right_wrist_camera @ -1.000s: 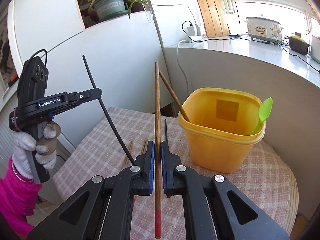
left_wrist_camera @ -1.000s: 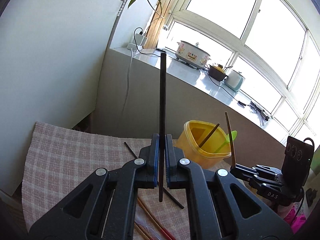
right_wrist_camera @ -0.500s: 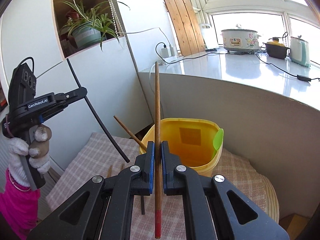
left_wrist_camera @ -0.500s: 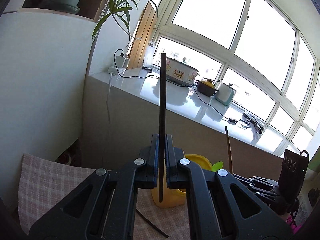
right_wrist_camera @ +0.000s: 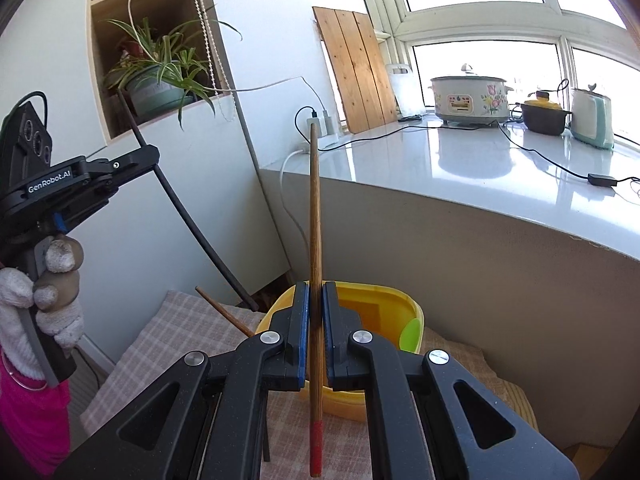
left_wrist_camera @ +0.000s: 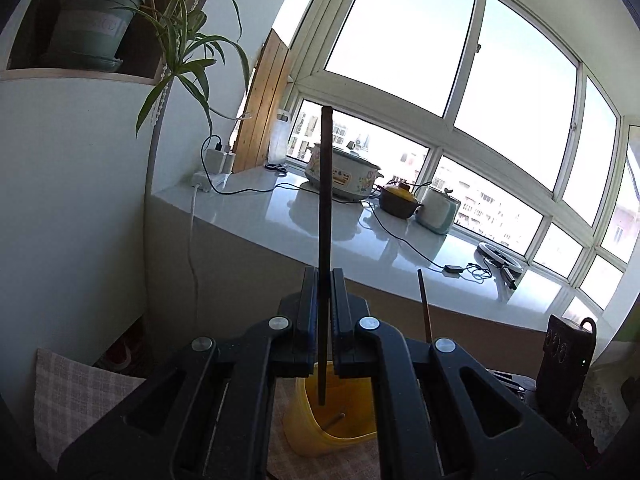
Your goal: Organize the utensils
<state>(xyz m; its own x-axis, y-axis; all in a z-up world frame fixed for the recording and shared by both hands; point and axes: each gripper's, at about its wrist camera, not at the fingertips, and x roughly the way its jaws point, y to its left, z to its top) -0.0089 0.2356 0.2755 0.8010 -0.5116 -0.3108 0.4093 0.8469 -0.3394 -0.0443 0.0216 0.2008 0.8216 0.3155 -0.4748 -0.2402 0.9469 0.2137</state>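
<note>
Gripping a slim black chopstick [left_wrist_camera: 324, 240] upright, the left gripper [left_wrist_camera: 323, 312] is clamped on its lower part, the tip hanging just above the yellow container [left_wrist_camera: 316, 436] below the jaws. The right gripper [right_wrist_camera: 315, 320] is pinched on a brown wooden chopstick [right_wrist_camera: 315, 220] with a red-painted end, also upright, the same container just beyond and below its fingers. "GenRobot.AI" reads in white along the left gripper's side; the flowered cooker [right_wrist_camera: 470, 98] carries a label too small to read, perhaps a control panel.
</note>
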